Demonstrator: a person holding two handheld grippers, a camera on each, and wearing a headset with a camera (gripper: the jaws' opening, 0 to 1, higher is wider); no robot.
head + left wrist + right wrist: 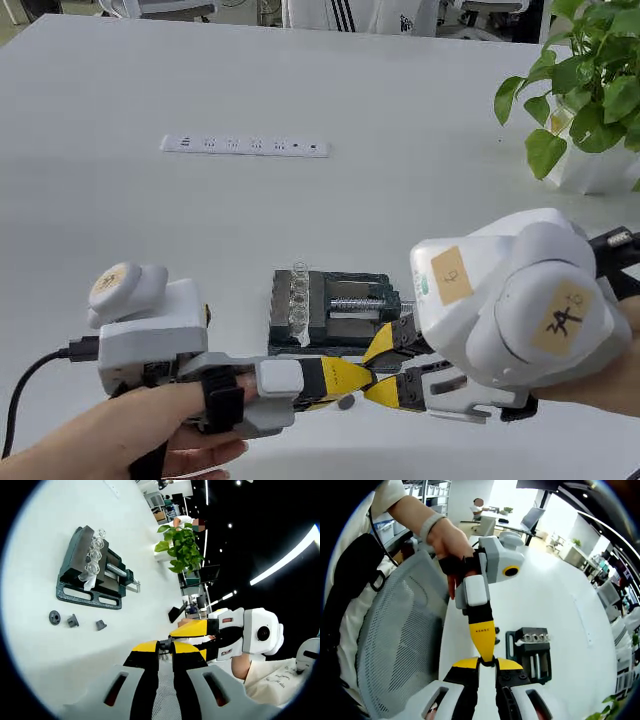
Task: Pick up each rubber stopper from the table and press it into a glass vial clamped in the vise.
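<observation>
Three rubber stoppers sit loose on the worktop, just beside the foot of the vise. The row of glass vials clamped upright in it looks open-mouthed, with nothing pressed in yet.

The action is up in the air in front of the vise. The left tongs and the right tongs are nose to nose, both narrow, the left tip poking into the slim gap of the right pair. There's a small dark bit right at the meeting point. My read is a stopper being passed or re-seated between the two, but which pair really has the grip, I cannot tell.

I'd call this the pick-and-orient step, early in the job, every vial to go. The next move calls for one pair to let go cleanly. The other then carries the stopper over a vial mouth and pushes straight down along the glass; a skewed push could pop it loose.

The left gripper view gives the count of stoppers and the vial mouths. The head view has one stopper peeking from under the crossed tips, plus a power strip and a potted plant well behind. The right gripper view looks back at the hand on the left tool and a mesh chair.
</observation>
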